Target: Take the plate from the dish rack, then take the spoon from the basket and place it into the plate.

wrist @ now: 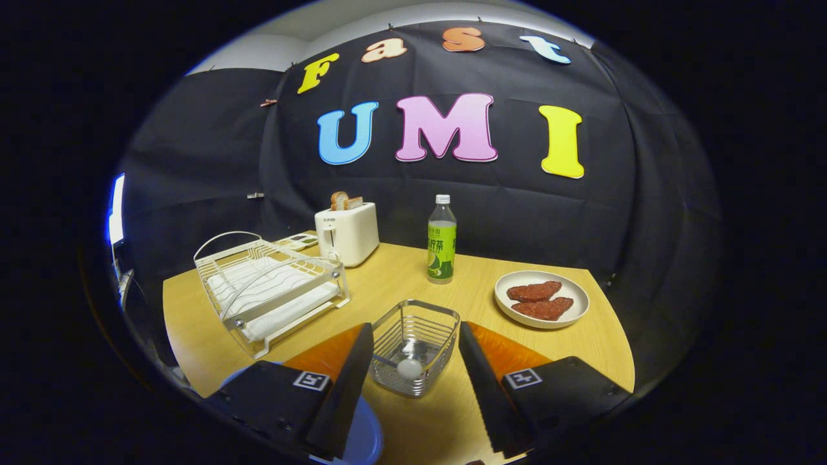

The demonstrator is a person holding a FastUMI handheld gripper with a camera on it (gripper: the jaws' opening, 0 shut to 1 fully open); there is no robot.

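The spoon point(411, 365) is lying in the wire basket point(415, 345) at lower centre of the frame, its pale rounded end showing on the basket floor. How its handle is running is hard to tell through the wires, so its long axis is uncertain. The basket is sitting directly between the fingers, just ahead of their tips. The gripper point(413, 361) is standing wide open, one finger to either side of the basket and touching nothing, gripping nothing.

The plate point(365, 436) is showing as a pale blue-white curve at the bottom of the frame, under the left finger, on the wooden table point(400, 271); it appears to be already out of the dish rack point(268, 287), which is standing at left of centre with no plate that can be made out in it. So the spoon step looks to be the one in hand: the reach is going straight forward and down into the basket, then back toward the plate.

Beyond, a toaster point(347, 232), a green bottle point(442, 242) and a dish of meat slices point(541, 299) are standing well clear.
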